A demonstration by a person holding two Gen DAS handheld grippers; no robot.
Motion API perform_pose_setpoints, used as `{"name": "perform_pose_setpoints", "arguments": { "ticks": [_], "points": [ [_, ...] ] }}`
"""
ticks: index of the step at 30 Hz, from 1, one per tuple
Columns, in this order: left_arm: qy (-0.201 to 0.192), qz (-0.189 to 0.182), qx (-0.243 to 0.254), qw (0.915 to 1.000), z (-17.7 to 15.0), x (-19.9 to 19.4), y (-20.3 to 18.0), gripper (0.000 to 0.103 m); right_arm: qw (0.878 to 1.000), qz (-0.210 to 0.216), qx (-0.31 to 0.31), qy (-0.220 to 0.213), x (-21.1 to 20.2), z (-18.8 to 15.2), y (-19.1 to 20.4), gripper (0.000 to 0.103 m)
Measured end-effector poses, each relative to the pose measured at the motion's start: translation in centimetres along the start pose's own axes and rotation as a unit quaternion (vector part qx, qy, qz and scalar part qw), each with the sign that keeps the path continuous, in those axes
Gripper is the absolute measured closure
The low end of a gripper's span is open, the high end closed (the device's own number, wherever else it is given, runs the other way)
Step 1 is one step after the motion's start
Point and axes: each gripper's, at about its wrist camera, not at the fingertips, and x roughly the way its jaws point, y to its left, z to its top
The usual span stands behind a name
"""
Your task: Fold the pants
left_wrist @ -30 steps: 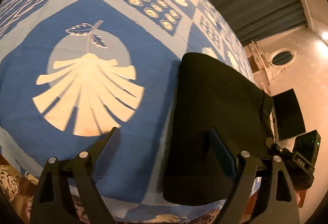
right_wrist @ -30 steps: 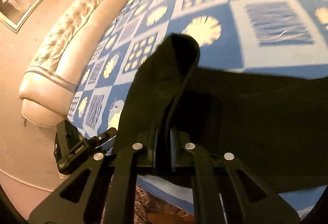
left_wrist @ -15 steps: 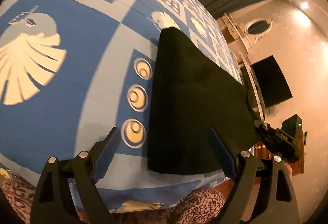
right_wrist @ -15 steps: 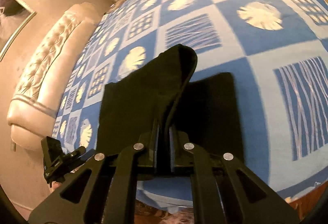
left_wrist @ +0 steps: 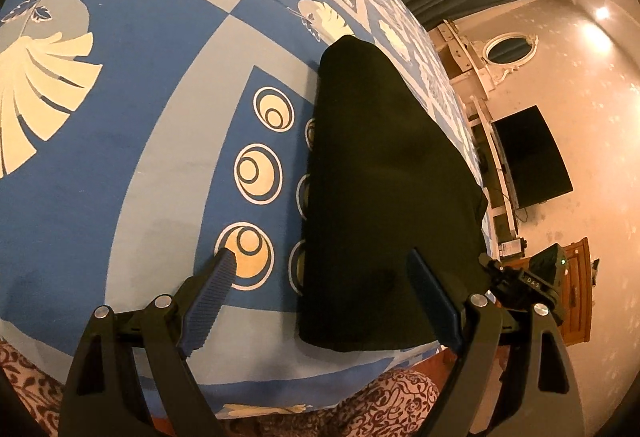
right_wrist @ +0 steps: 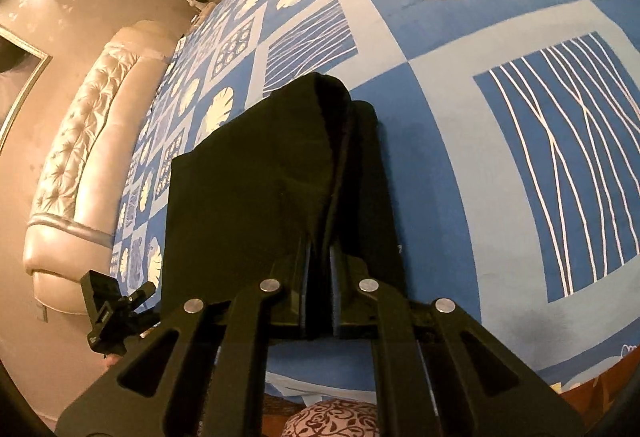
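Pants [right_wrist: 280, 197] swung lower onto bedspread [right_wrist: 460, 97] — right claw [right_wrist: 320, 301] clamped on fold; left claw [left_wrist: 320, 285] (spread apart) straddles edge.

Dim, warm orange light from wall spotlights; strong fisheye curvature, dark vignetted corners.

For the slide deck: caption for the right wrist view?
Right gripper pinches a fold of black pants over the blue patterned bedspread.

The only lettering that can be read is "DAS", in small pale capitals on the black device [left_wrist: 534, 283] at the lower right of the left wrist view, while the small white mark on the black device [right_wrist: 105, 313] at lower left of the right wrist view is too tiny to make out.
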Motion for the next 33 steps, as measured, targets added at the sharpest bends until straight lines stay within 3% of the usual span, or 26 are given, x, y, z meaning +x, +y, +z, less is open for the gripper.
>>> {"name": "perform_pose_setpoints", "arguments": {
  "ticks": [8,15,16,18,19,20,24,29,33],
  "points": [
    [-0.001,-0.011,-0.006,0.9999,-0.5,-0.5,0.4,0.017,1.000,0.010,0.017,-0.003,0.0,-0.2,-1.1,0.095],
    [-0.001,-0.018,-0.017,0.9997,-0.7,-1.0,0.5,0.017,0.999,-0.015,0.035,-0.020,-1.3,-0.4,-2.7,0.095],
    [-0.003,-0.019,-0.021,0.9996,-0.8,-1.2,0.6,0.018,0.999,-0.005,0.046,-0.024,-1.8,-0.5,-3.2,0.092],
    [-0.009,-0.021,-0.029,0.9993,-0.9,-1.6,0.9,0.017,0.996,0.022,0.075,-0.031,-2.6,-0.7,-4.5,0.056],
    [-0.011,-0.024,-0.036,0.9990,-1.0,-1.9,1.1,0.018,0.994,0.038,0.092,-0.040,-3.1,-0.9,-5.2,0.024],
    [-0.013,-0.029,-0.045,0.9985,-1.2,-2.1,1.4,0.018,0.993,0.049,0.101,-0.047,-3.4,-1.0,-5.6,0.018],
    [-0.005,-0.069,-0.092,0.9934,-1.6,-2.1,2.4,0.018,0.981,0.117,0.148,-0.037,-2.6,-1.7,-7.4,0.015],
    [0.016,-0.105,-0.091,0.9901,-2.3,-0.8,1.8,0.017,0.979,0.141,0.149,0.009,0.9,-2.4,-6.9,0.015],
    [0.018,-0.124,-0.078,0.9890,-2.3,0.3,1.0,0.018,0.980,0.153,0.125,0.015,2.2,-2.3,-5.3,0.012]
  ]
}}
